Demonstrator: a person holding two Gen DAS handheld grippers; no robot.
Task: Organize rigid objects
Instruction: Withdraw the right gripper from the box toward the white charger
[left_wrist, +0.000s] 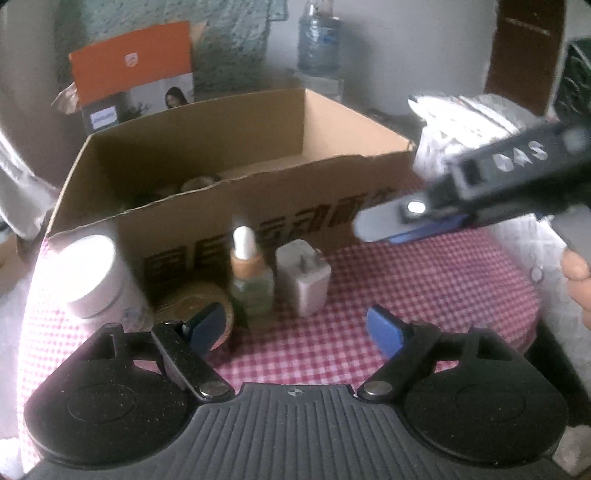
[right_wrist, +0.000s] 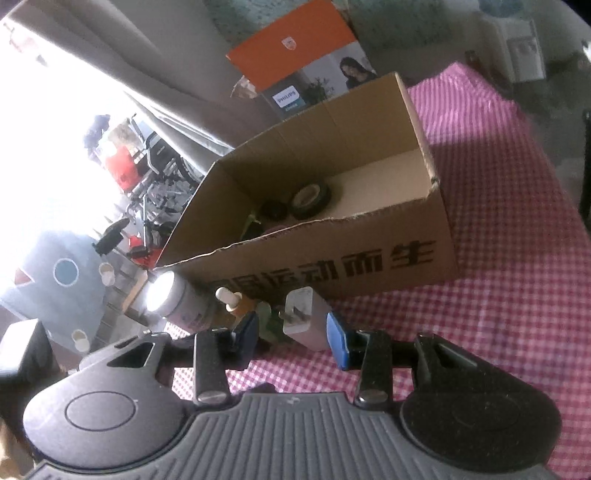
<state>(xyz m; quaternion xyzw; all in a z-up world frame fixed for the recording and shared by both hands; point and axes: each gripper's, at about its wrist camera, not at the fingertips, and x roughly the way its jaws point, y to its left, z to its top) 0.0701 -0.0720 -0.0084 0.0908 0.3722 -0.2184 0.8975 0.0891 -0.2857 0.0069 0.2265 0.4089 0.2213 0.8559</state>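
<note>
An open cardboard box (left_wrist: 258, 206) stands on the red checked tablecloth (left_wrist: 406, 288); it also shows in the right wrist view (right_wrist: 332, 266), holding a wheel (right_wrist: 310, 201) and other dark items. In front of it stand a white jar (left_wrist: 96, 280), a tape roll (left_wrist: 188, 299), a dropper bottle (left_wrist: 251, 280) and a white plug adapter (left_wrist: 304, 277). My left gripper (left_wrist: 295, 332) is open and empty, just short of these. My right gripper (right_wrist: 291, 339) is open, its fingers either side of the adapter (right_wrist: 306, 321). It shows from the side in the left wrist view (left_wrist: 373, 229).
An orange and white Philips box (left_wrist: 136, 70) stands behind the cardboard box. A water bottle (left_wrist: 319, 40) is at the back. The table's edge runs along the right (left_wrist: 535, 332). A bright window and bicycles lie to the left in the right wrist view (right_wrist: 147, 177).
</note>
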